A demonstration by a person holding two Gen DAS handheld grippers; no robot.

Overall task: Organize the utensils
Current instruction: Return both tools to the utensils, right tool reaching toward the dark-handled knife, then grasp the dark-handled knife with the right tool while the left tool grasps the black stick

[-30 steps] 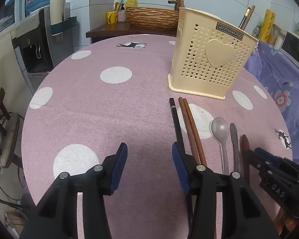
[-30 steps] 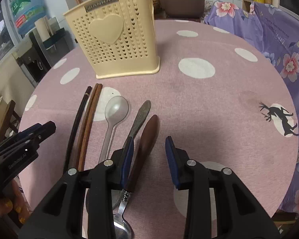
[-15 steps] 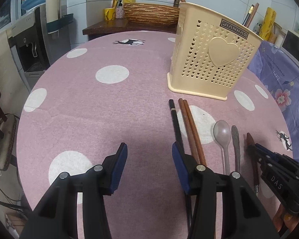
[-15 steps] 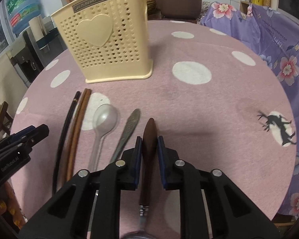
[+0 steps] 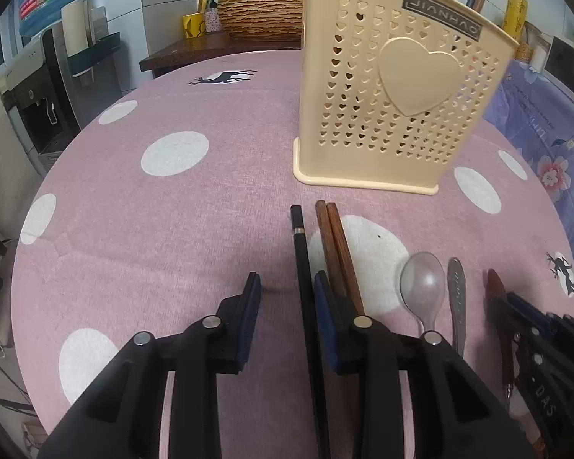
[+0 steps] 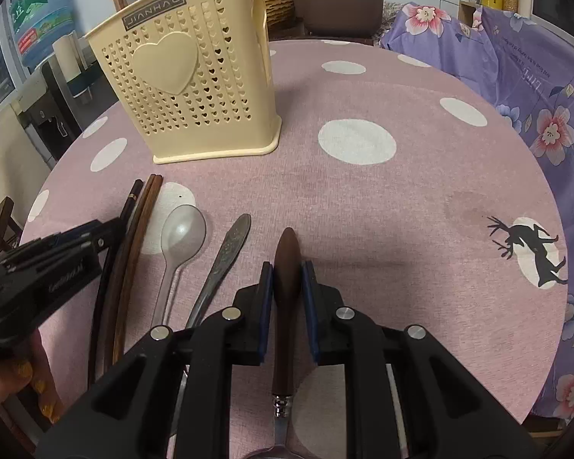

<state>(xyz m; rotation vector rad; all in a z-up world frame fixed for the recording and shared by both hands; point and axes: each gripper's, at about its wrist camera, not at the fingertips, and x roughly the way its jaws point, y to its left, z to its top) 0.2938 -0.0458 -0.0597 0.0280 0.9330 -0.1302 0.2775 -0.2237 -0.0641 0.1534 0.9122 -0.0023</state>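
A cream utensil holder (image 5: 401, 88) (image 6: 195, 91) with heart holes stands upright on the pink dotted table. In front of it lie a black chopstick (image 5: 300, 252) (image 6: 128, 201), two brown chopsticks (image 5: 336, 244) (image 6: 141, 222), a clear plastic spoon (image 5: 423, 283) (image 6: 181, 233), a metal-handled utensil (image 5: 455, 294) (image 6: 229, 244) and a brown wooden-handled utensil (image 6: 287, 264) (image 5: 495, 287). My right gripper (image 6: 287, 273) is shut on the wooden handle. My left gripper (image 5: 285, 287) is open, low over the table, with the black chopstick between its fingers.
The round table (image 5: 172, 229) has a purple floral cloth (image 6: 516, 76) beyond its right edge. A water dispenser (image 5: 46, 88) stands at the left. A side table with a wicker basket (image 5: 264, 15) stands behind the holder. A rice cooker (image 6: 336, 0) is at the back.
My right gripper closed on the wooden-handled utensil and stays shut on it. My left gripper moved forward and right, so the black chopstick now lies between its open fingers.
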